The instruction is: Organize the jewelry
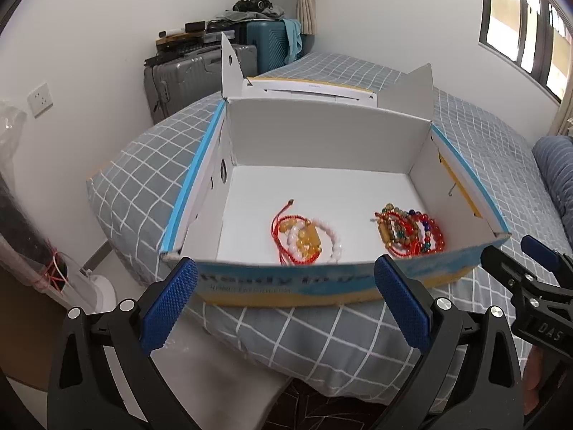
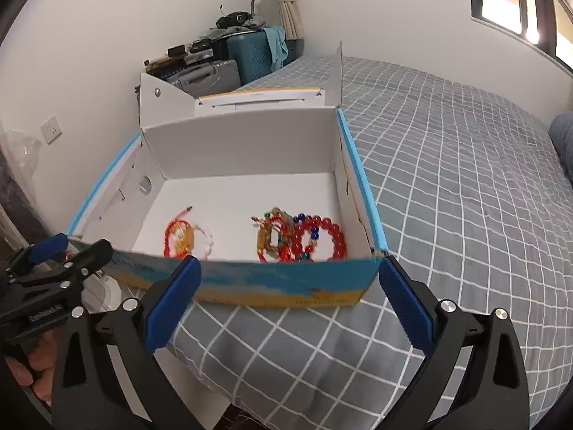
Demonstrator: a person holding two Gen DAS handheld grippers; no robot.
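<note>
An open white cardboard box with blue-edged walls and a blue-and-yellow printed front point(image 1: 322, 132) sits on the grey bed cover with a white grid pattern point(image 1: 143, 182), filling the middle of both frames. Its long axis runs across the left wrist view from left to right, and its raised lid flaps stand at the far wall, toward the upper centre.

Inside, on the white floor near the front wall, lie two heaps of jewelry, well apart. The left heap of red cord, amber beads and pale pink beads point(image 1: 304, 236) lies lower centre of the box floor, a loose red cord end pointing up and away toward the back wall. The right heap of red, blue and green glass-bead bracelets point(image 1: 412, 231) lies near the right wall (in the right wrist view its red bead ring point(image 2: 318, 238) lies flat).

The left gripper point(image 1: 284, 297) has its blue-padded fingers spread wide, holding nothing, low in its frame just before the box front. The right gripper point(image 2: 288, 302) is likewise spread wide and empty, at the box's front right corner.

Grey and teal hard-shell suitcases point(image 1: 222, 61) stand at the upper centre by the wall.
</note>
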